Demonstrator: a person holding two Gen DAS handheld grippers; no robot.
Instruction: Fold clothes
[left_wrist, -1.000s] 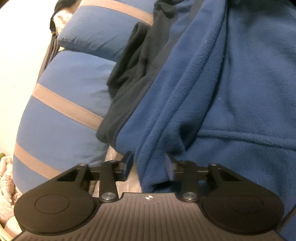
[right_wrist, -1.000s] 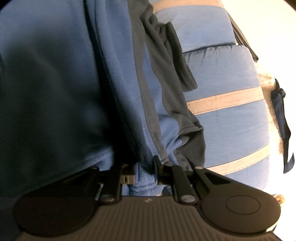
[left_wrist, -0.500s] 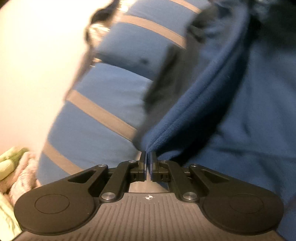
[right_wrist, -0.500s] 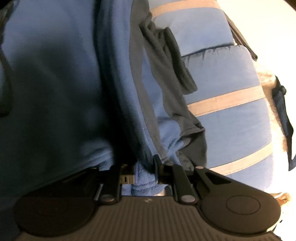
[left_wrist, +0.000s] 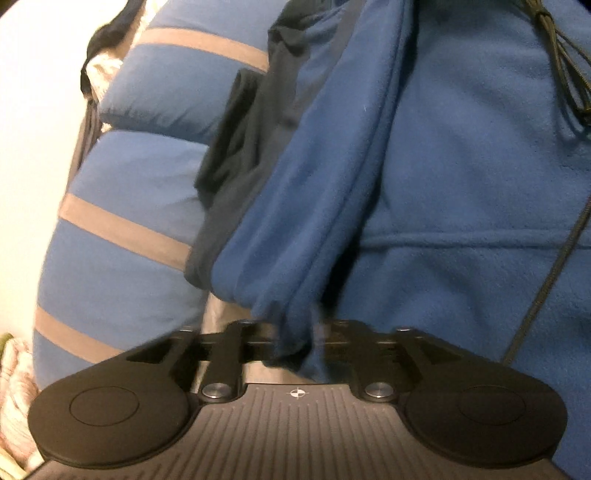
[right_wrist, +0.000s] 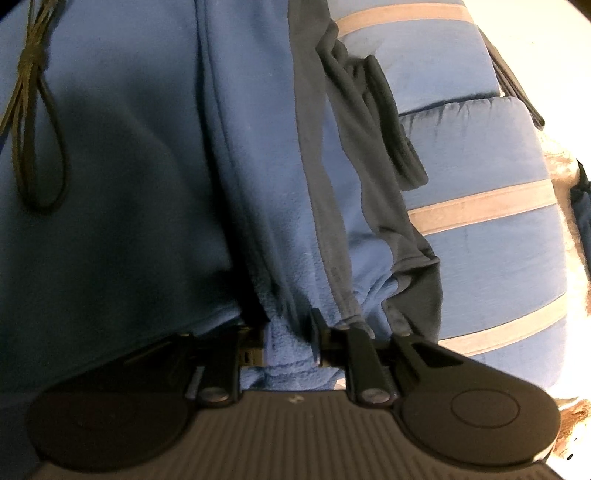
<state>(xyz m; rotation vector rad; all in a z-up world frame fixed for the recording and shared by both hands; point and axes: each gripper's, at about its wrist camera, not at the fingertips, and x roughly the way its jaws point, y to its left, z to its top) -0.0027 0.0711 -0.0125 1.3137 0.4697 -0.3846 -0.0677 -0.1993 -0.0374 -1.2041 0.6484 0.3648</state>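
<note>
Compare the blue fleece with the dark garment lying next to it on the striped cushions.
The blue fleece is bright blue and fuzzy, while the dark garment is near-black and smooth. The fleece fills most of both views; the dark garment shows only as a narrow band along its edge. Fleece folds lie between the fingers of the left gripper and the right gripper; the dark garment is in neither. Both lie crumpled, unfolded, against the striped cushions.
</note>
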